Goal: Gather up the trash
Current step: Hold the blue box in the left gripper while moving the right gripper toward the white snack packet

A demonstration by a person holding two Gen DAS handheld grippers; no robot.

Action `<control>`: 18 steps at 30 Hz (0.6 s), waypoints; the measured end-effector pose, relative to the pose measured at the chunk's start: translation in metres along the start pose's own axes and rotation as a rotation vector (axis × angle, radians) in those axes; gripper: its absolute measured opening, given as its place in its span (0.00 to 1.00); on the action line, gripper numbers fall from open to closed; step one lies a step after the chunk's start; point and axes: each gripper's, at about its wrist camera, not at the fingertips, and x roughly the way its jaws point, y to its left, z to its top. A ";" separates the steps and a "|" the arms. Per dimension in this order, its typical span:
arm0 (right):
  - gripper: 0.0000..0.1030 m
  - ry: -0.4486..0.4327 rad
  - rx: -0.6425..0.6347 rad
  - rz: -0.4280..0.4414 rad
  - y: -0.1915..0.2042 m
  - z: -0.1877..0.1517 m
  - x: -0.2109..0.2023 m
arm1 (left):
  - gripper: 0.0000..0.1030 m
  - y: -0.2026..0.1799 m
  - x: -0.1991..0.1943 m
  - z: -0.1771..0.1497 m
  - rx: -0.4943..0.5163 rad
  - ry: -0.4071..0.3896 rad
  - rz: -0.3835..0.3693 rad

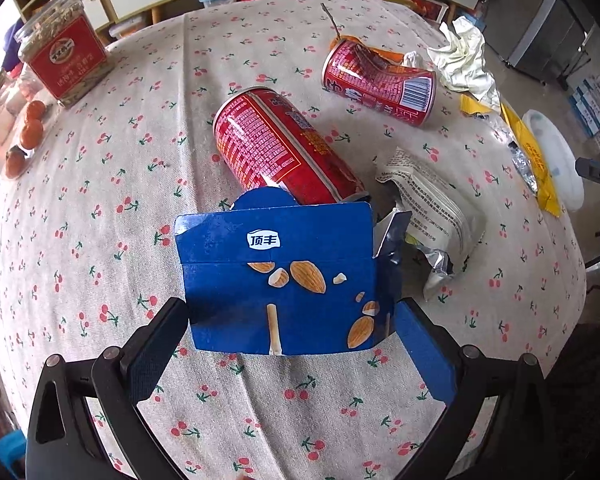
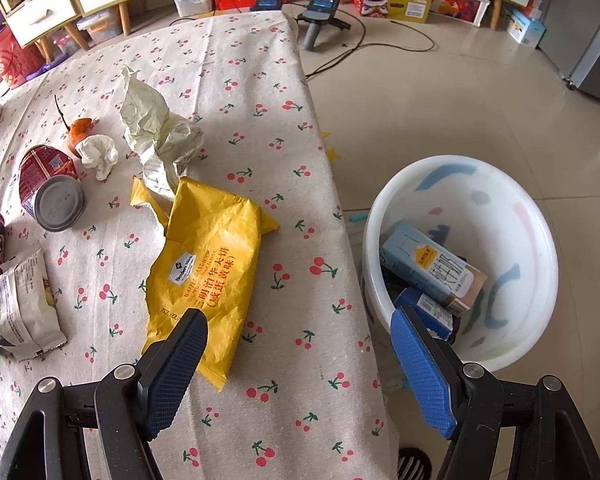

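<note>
left gripper (image 1: 290, 320) has its textured pads pressed against both sides of the flat blue cardboard almond-snack box (image 1: 280, 276), clamped on it just above the cherry-print tablecloth (image 1: 100, 200). right beyond the box lies a glossy red can (image 1: 278, 148), with a dented red can (image 1: 380, 82) farther ahead. right gripper (image 2: 298, 330) hangs with fingers spread wide and nothing between them, its left pad over the crinkly yellow wrapper (image 2: 208, 264), its right pad over the round white plastic basin (image 2: 500, 184) holding a carton (image 2: 432, 270).
</note>
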 end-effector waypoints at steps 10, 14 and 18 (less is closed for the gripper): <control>0.77 -0.002 -0.042 0.023 0.021 0.000 0.000 | 0.57 0.021 -0.015 -0.003 -0.109 -0.027 -0.092; 0.77 0.007 -0.057 0.068 0.036 0.002 0.001 | 0.44 0.030 -0.019 -0.007 -0.139 -0.020 -0.142; 0.77 0.010 -0.074 0.085 0.049 0.002 0.003 | 0.44 0.032 -0.031 -0.008 -0.095 -0.037 -0.167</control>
